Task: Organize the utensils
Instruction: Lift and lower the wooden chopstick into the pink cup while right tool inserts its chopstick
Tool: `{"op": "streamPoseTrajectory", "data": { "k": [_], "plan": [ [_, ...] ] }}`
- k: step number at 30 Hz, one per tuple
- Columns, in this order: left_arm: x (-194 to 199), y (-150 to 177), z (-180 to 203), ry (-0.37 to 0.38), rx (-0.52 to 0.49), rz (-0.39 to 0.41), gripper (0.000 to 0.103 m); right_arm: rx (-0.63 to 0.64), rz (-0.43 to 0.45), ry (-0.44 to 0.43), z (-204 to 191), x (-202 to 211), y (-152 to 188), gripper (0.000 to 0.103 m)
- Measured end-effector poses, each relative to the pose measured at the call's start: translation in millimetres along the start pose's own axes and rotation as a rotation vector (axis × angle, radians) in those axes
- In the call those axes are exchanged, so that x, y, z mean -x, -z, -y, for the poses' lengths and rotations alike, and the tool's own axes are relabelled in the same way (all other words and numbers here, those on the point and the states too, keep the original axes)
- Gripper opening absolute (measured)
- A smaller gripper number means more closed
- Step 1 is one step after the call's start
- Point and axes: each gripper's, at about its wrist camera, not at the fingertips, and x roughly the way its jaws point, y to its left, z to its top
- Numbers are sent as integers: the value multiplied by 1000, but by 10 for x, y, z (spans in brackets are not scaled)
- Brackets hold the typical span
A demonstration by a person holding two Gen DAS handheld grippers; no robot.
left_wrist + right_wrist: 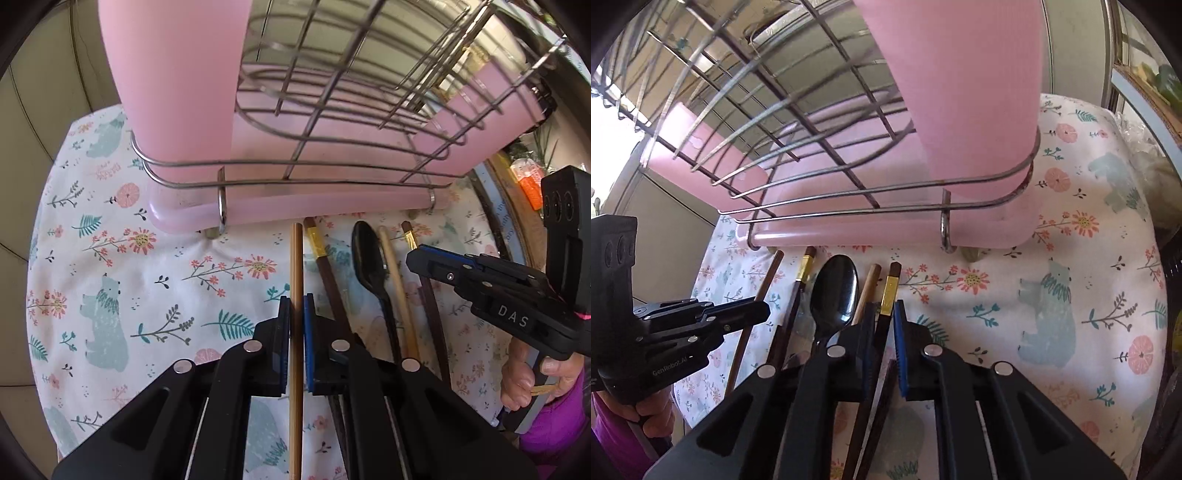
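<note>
In the left wrist view my left gripper (296,306) is shut on a light bamboo chopstick (296,266) lying on the floral cloth. To its right lie a dark chopstick with a gold band (321,254), a black spoon (367,254), a pale chopstick (395,266) and another dark gold-banded chopstick (424,280). My right gripper (410,258) shows from the side above them. In the right wrist view my right gripper (885,314) is shut on a dark gold-banded chopstick (888,295), next to the black spoon (834,291). The left gripper (764,314) shows at the left.
A pink dish rack (258,206) with a wire frame (332,110) and a pink utensil cup (173,92) stands just beyond the utensils; it also shows in the right wrist view (886,229). The floral cloth (129,277) covers the table.
</note>
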Motion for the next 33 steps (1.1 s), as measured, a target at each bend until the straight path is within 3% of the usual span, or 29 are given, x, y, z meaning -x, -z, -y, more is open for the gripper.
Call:
{"op": "streamPoseTrajectory", "data": {
  "k": [9,17,33],
  "plan": [
    [622,169,80,63,-31,176,6,30,147,-58,-158,547,150,8],
    [1170,309,194,37,-67,383,6,78,316,-48,-303,1090,242,6],
    [1875,460,193,40,-43,593,6,151,541,-40,-484,1843,329,6]
  ]
}}
